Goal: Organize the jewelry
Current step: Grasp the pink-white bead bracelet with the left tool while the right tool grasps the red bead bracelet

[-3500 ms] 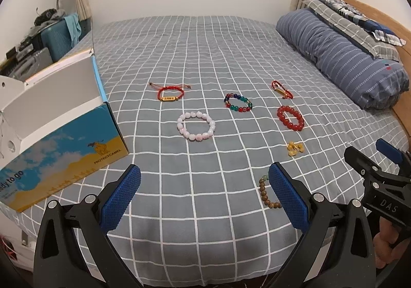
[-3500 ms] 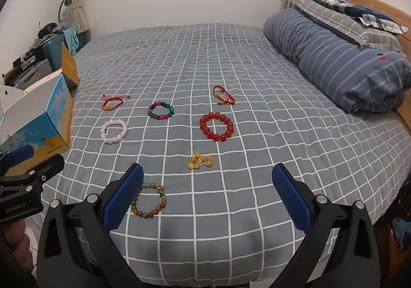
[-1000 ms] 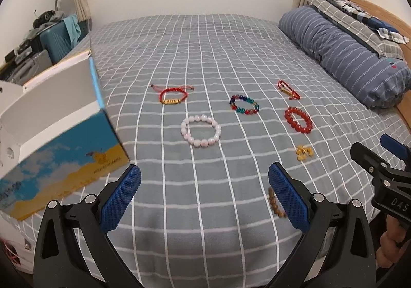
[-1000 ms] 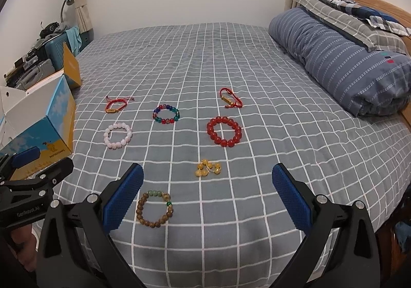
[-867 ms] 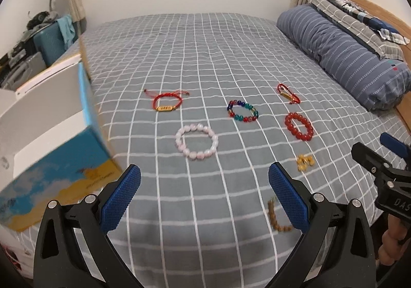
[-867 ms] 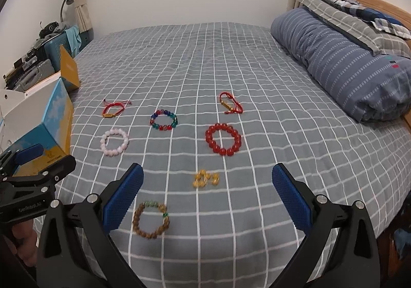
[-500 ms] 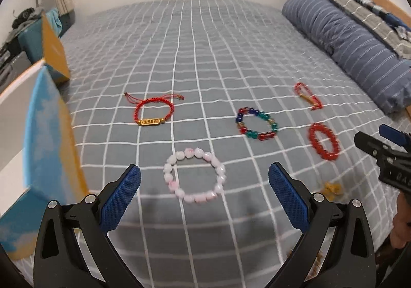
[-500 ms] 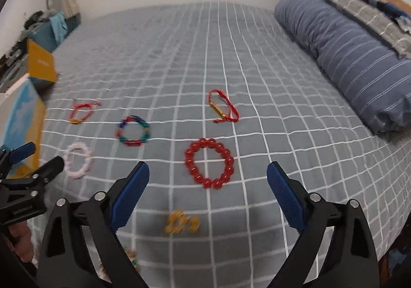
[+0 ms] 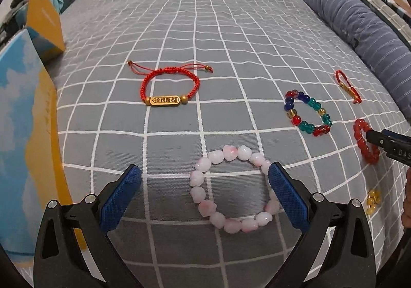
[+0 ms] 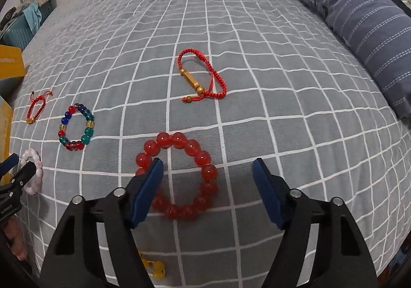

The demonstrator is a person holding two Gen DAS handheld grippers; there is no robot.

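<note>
Left wrist: pink bracelet (image 9: 232, 191) betw. open pads (image 9: 120, 196).

Grey white-checked bedspread (image 9: 205, 30), pale pink bracelet (image 9: 232, 189), red bead bracelet (image 10: 179, 177), blue white-striped pillow (image 10: 359, 12).

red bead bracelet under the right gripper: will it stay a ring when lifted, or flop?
Red bead bracelet is separate round beads, presumably strung, so it will likely sag from the pinch. The glossy beads may slip against the right gripper. On the soft bedspread it shouldn't roll.
</note>
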